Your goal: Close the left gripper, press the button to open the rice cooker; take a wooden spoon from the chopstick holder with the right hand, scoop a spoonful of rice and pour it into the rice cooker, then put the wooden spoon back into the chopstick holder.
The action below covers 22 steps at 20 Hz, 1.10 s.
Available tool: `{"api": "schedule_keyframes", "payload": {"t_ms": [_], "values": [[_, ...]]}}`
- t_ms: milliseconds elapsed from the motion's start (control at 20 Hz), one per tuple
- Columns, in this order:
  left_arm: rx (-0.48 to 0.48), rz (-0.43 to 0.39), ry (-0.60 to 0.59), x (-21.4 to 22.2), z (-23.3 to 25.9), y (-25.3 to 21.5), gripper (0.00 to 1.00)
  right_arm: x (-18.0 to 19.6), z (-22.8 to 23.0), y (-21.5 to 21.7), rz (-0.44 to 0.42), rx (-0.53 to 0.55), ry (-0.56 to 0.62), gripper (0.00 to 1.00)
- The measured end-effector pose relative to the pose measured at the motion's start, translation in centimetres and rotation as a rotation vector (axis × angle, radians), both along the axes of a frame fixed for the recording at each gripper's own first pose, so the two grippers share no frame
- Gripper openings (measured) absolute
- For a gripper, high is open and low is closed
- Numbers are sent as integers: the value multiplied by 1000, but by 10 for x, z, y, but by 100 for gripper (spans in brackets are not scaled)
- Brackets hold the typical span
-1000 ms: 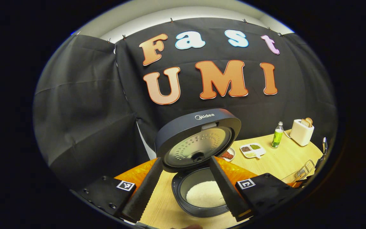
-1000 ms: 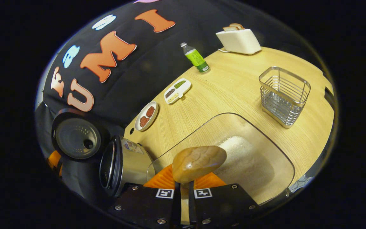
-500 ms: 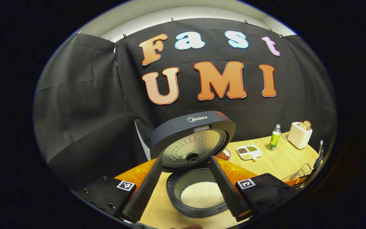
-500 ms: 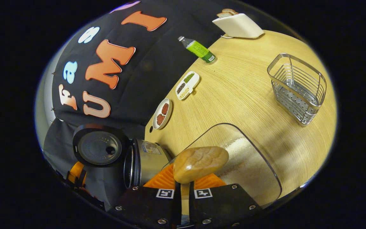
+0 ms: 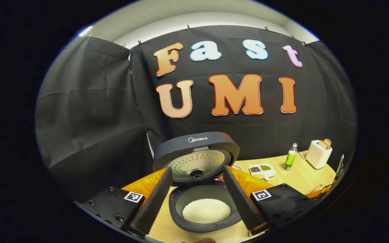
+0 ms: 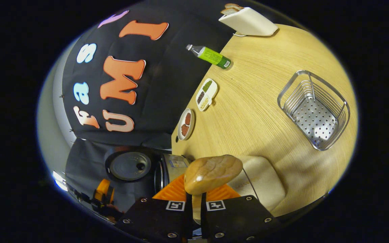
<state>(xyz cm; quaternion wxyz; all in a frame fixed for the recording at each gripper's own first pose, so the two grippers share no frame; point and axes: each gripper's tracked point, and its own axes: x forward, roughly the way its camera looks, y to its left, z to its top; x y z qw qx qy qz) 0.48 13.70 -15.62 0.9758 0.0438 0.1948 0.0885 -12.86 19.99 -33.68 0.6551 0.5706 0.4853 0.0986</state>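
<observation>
Left hand-held gripper hangs spread wide, holding nothing — its two fingers frame the open rice cooker, lid up, white rice in the pot. Right hand-held gripper is clenched on the wooden spoon, bowl up front over the clear rice container. One wire chopstick holder sits well apart on the worktop — plus one green bottle, one toaster, two small dishes.

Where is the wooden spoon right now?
In the right gripper view, the wooden spoon is held in the right tongs, low in the middle, beside the rice cooker.
</observation>
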Motion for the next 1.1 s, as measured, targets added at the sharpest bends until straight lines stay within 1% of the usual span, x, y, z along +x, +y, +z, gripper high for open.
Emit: {"api": "schedule_keyframes", "payload": {"t_ms": [100,250,300,350,400,450,500,550,650,700,750,800,950,1000,1100], "values": [[14,16,-18,-1,7,0,100,17,10,-5,-28,65,-6,9],[26,44,-35,-8,13,4,100,37,29,-5,-84,195,5,8],[28,57,-37,-10,13,7,94,44,32,-3,-101,228,10,8],[38,72,-34,-13,12,11,94,49,35,-2,-111,248,10,9],[49,85,-32,-17,12,15,94,56,38,4,-112,261,6,8],[58,97,-34,-20,13,20,100,62,45,9,-111,281,6,9],[63,107,-35,-23,15,23,100,69,53,15,-115,311,9,9],[69,118,-36,-27,14,28,94,73,62,20,-120,343,11,9],[81,144,-40,-34,17,40,95,85,73,37,-119,382,17,9],[84,158,-42,-37,18,46,94,91,76,45,-110,386,17,8],[88,173,-42,-40,18,54,100,96,80,57,-96,382,14,8],[93,189,-41,-43,18,61,94,101,84,68,-79,375,7,8],[102,229,-33,-56,18,82,94,117,99,108,-14,355,-26,8],[107,243,-31,-60,17,89,94,122,102,122,10,339,-40,8],[111,268,-28,-66,16,101,94,128,106,146,73,252,-94,8]]}}
